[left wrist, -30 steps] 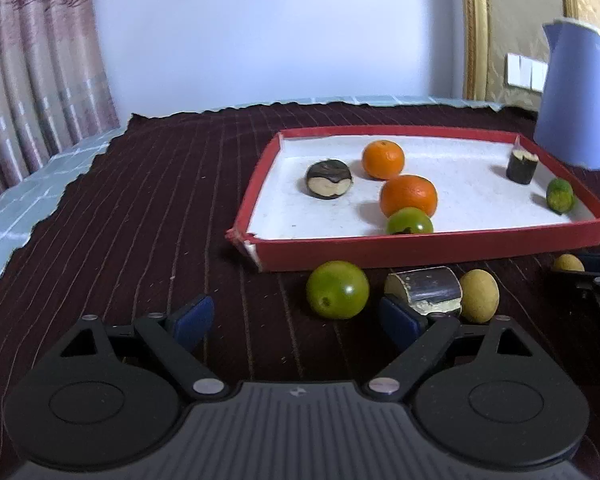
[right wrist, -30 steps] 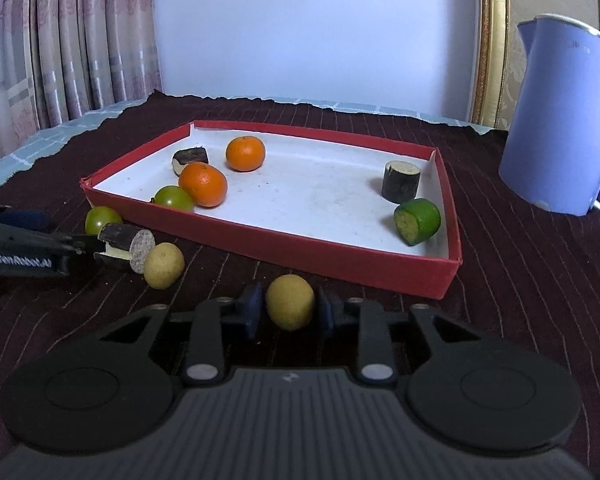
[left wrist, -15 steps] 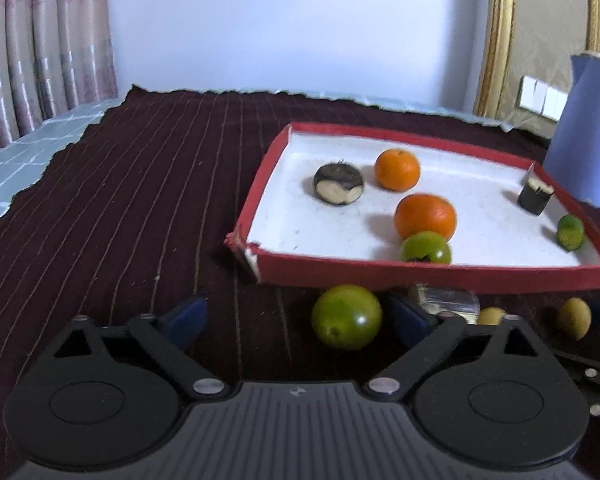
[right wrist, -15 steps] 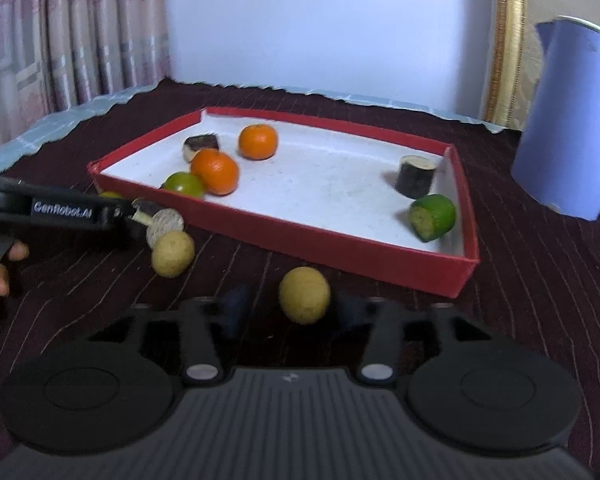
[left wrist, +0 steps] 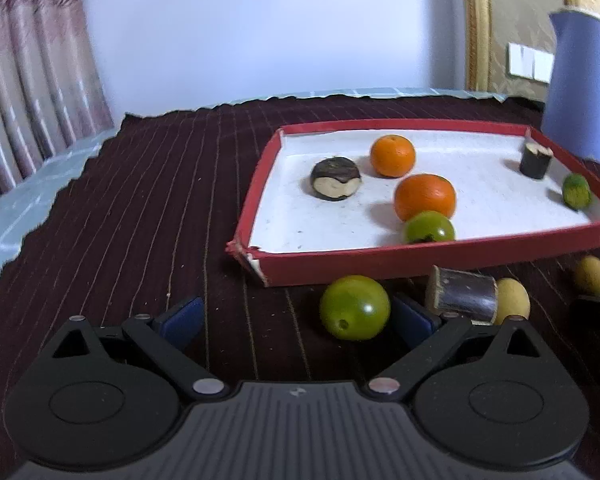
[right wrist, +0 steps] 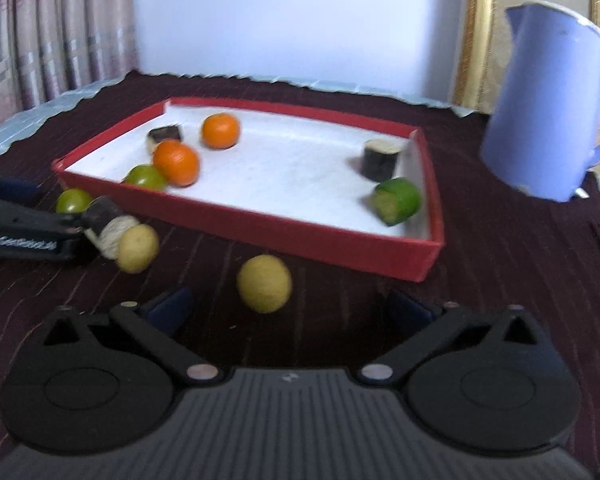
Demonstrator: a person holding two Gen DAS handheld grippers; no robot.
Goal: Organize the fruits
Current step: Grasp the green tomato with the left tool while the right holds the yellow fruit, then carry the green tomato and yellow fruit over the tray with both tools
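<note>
A red tray (left wrist: 440, 255) with a white floor holds two oranges (left wrist: 425, 197), a green fruit (left wrist: 429, 227), a dark round piece (left wrist: 335, 178), a dark stub (left wrist: 535, 160) and a lime (left wrist: 576, 191). My left gripper (left wrist: 296, 318) is open; a green fruit (left wrist: 354, 307) lies on the cloth between its fingers, near the right one. A dark cut piece (left wrist: 460, 294) and a yellow fruit (left wrist: 512, 306) lie just right. My right gripper (right wrist: 288, 306) is open, with a yellow fruit (right wrist: 264, 283) on the cloth between its fingers. The tray also shows in the right wrist view (right wrist: 312, 240).
A blue jug (right wrist: 548, 100) stands right of the tray. The dark striped cloth (left wrist: 140, 208) ends at a pale tiled edge on the left. The left gripper's arm (right wrist: 24, 232) lies at the left in the right wrist view. Curtains hang at the far left.
My right gripper has opened and let go of the yellow fruit, which now lies on the cloth. My left gripper has moved in around the green fruit.
</note>
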